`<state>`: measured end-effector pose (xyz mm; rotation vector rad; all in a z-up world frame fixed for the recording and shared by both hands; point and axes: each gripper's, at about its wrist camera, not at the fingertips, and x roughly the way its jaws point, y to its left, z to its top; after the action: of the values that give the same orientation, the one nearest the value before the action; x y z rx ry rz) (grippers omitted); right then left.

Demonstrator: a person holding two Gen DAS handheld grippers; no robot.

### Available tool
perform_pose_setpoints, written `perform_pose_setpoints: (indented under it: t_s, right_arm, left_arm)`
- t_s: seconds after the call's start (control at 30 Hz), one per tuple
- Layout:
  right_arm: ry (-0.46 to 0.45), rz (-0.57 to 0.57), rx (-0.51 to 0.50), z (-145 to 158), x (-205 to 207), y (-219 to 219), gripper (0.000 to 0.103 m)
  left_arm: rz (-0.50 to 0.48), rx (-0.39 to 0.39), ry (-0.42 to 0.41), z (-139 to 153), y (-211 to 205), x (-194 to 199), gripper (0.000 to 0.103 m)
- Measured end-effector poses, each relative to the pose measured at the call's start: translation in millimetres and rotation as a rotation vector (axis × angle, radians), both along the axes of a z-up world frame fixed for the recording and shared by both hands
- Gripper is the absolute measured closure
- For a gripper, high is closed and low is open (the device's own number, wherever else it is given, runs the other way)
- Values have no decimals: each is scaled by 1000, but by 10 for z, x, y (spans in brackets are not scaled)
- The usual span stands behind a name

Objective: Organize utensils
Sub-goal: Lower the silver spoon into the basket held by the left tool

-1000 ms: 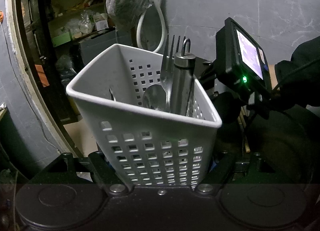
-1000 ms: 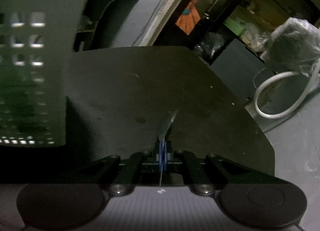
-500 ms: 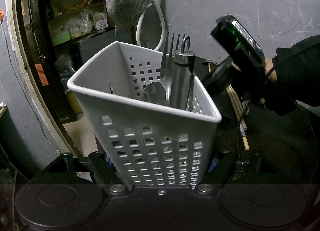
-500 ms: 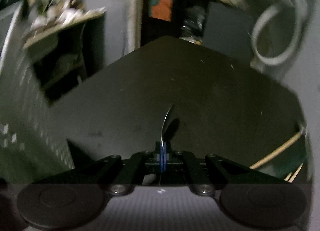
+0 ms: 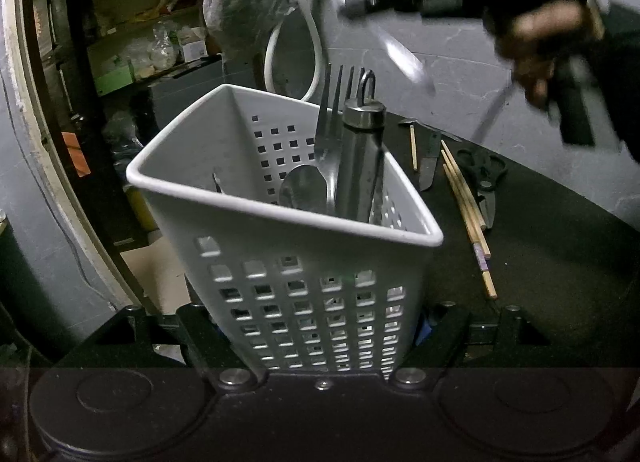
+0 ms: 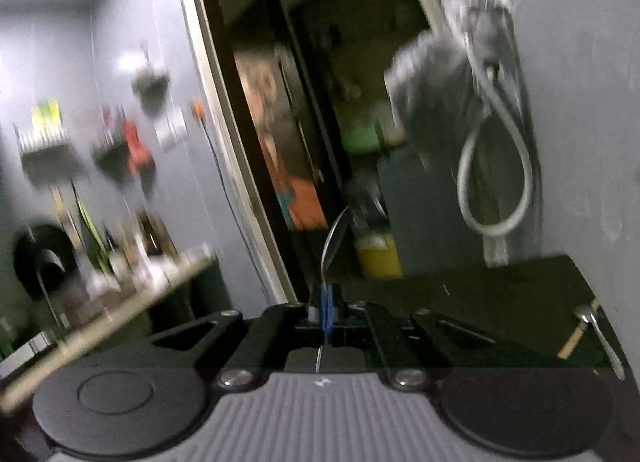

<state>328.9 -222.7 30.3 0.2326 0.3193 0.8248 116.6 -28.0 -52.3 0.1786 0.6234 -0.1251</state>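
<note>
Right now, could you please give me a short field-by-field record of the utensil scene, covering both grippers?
Left gripper: jaws closing on the white basket, holding it.
Basket contents: fork, spoon, steel cylinder tool.
Right gripper: shut on a thin metal utensil, raised above the basket.
Left on table: chopsticks, scissors, small knife.
</note>
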Motion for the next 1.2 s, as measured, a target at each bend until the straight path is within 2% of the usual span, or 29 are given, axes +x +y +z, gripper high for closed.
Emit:
perform_pose_setpoints:
  t_s: [0.17, 0.33, 0.47, 0.6, 0.87, 1.1, 1.2]
  right_arm:
    - [-30, 76, 121, 332, -40, 1, 102]
    - [-32, 109, 236, 420, -176, 12, 102]
    - [1, 115, 292, 361, -253, 87, 102]
    - [38, 128, 303, 243, -334, 140, 102]
    - [51, 99, 230, -14, -525, 336, 102]
    - [210, 157, 236, -88, -547, 354, 102]
    - [183, 127, 235, -94, -587, 344, 102]
  left_arm:
    - [-7, -1, 0, -4, 22, 6, 24]
    - [-8, -1, -1, -8, 24, 1, 24]
    - [-9, -1, -1, -9, 25, -6, 24]
    - [-9, -2, -2, -9, 27, -7, 24]
    - [-12, -1, -4, 2, 25, -21, 24]
    - [-14, -7, -11, -10, 37, -35, 24]
    - [-18, -8, -14, -18, 50, -46, 24]
